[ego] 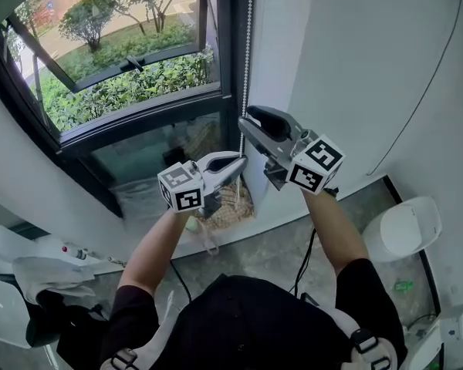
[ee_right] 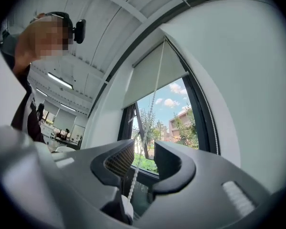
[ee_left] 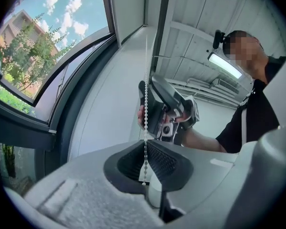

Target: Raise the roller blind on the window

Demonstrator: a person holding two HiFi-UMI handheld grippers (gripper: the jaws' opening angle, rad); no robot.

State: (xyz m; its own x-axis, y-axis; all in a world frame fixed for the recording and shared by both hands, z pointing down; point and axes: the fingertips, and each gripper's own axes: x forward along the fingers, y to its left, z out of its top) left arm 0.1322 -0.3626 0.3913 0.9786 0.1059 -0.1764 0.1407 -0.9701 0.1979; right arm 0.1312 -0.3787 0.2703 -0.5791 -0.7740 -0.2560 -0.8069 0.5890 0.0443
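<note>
A white bead chain [ego: 248, 52] hangs down beside the dark window frame [ego: 225, 68]. My left gripper [ego: 241, 160] is shut on the chain's lower part; in the left gripper view the beads [ee_left: 146, 94] run down into the closed pads of the left gripper [ee_left: 146, 151]. My right gripper [ego: 247, 116] sits just above it, by the chain. In the right gripper view the right gripper [ee_right: 143, 156] stands open, with the chain [ee_right: 152, 104] passing loose between its jaws. The pale roller blind [ee_right: 152, 75] covers only the top of the window.
A white wall [ego: 347, 60] with a thin dark cable [ego: 432, 75] stands right of the window. A round white object [ego: 401, 230] sits on the floor at the right. White seats and crumpled cloth [ego: 50, 272] lie at the lower left.
</note>
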